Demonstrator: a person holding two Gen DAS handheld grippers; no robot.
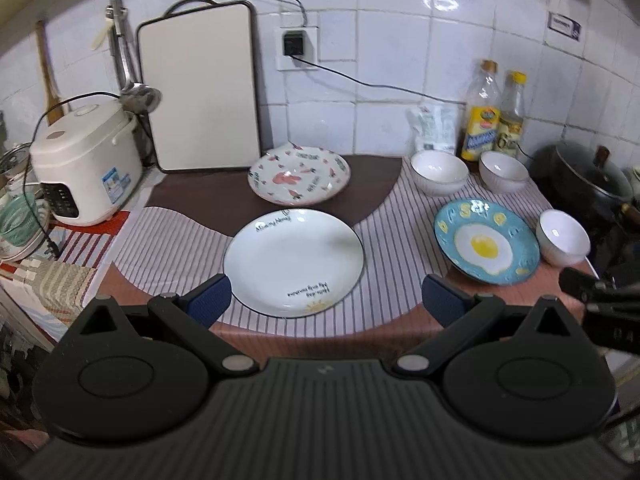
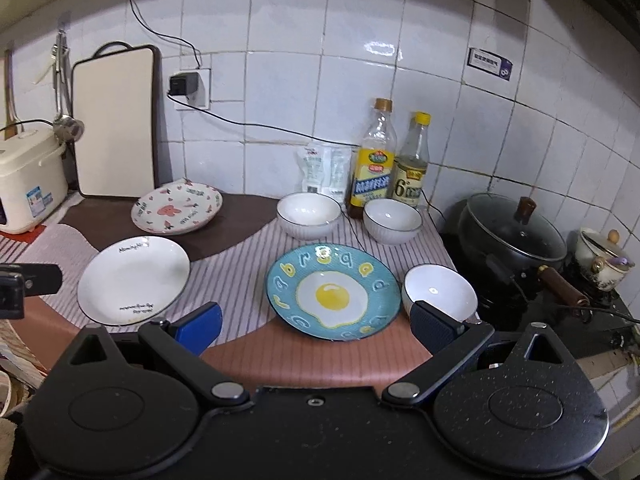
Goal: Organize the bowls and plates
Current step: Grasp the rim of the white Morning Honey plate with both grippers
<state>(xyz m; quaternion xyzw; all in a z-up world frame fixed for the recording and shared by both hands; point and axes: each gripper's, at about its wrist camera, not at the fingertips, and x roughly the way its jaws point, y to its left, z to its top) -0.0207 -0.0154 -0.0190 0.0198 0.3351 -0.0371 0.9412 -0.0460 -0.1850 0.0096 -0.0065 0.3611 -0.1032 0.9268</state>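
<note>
Three plates lie apart on the striped mat: a white plate [image 1: 294, 260] [image 2: 133, 280] near the front, a pink-patterned plate [image 1: 299, 176] [image 2: 177, 207] behind it, and a blue fried-egg plate [image 1: 486, 242] [image 2: 333, 292] to the right. Two white bowls [image 1: 439, 171] [image 1: 503, 170] stand at the back, also in the right wrist view [image 2: 309, 210] [image 2: 392, 216]. A third bowl [image 1: 562, 236] [image 2: 440, 292] stands right of the blue plate. My left gripper [image 1: 326, 300] is open and empty just before the white plate. My right gripper [image 2: 316, 326] is open and empty before the blue plate.
A rice cooker [image 1: 86, 164] and a cutting board [image 1: 200, 88] stand at the left back. Two oil bottles [image 2: 374, 160] [image 2: 412, 162] stand against the tiled wall. A black lidded pot [image 2: 512, 236] sits on the stove at the right. A cable [image 2: 352, 232] runs between the back bowls.
</note>
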